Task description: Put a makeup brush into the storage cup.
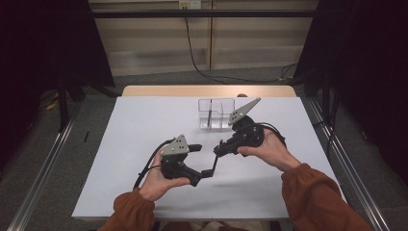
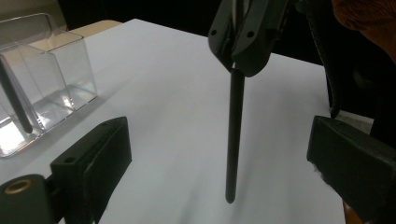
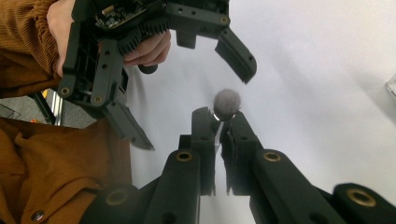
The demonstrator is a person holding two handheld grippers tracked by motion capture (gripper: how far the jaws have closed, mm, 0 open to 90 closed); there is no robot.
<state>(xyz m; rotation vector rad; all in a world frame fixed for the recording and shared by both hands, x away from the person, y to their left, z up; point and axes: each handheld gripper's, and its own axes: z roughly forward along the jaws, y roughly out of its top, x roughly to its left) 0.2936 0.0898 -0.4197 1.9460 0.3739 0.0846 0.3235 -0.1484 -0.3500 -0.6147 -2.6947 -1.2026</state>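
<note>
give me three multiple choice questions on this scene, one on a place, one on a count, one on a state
1. Where does the clear organiser stand?
A. at the far middle of the table
B. at the near left corner
C. on the floor

2. How many compartments of the organiser hold a dark stick?
A. none
B. one
C. three

3. How does the right gripper stand?
A. wide open
B. shut on the black brush
C. lying on the table

Answers:
1 A: in the high view it stands near the far edge of the table, about midway across.
2 B: the left gripper view shows a single dark stick leaning in one compartment.
3 B: the right gripper view shows its jaws pressed on the black brush just under the fluffy head, while the left gripper stands open around the handle.
</note>
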